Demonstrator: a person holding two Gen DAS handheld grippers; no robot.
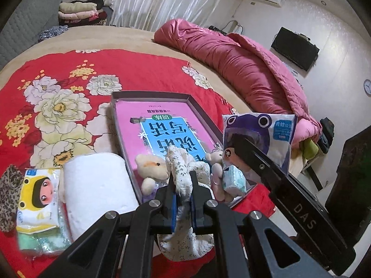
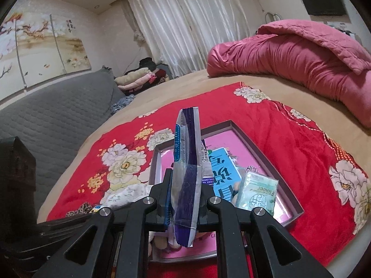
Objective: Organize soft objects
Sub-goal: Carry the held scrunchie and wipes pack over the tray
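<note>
Red floral bedspread [image 1: 143,69]: left gripper [image 1: 183,185] clamps floral cloth [image 1: 183,171], right gripper [image 2: 185,199] clamps purple tissue pack [image 2: 187,162]; next, probably lowering both into the box [image 1: 150,93] at lower centre.

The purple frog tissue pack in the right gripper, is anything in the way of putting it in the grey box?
Partly. The purple frog tissue pack hangs over the shallow grey box, whose near end already holds a small plush bear and a mint-green tissue packet. The far end, over the pink book, looks free.
</note>
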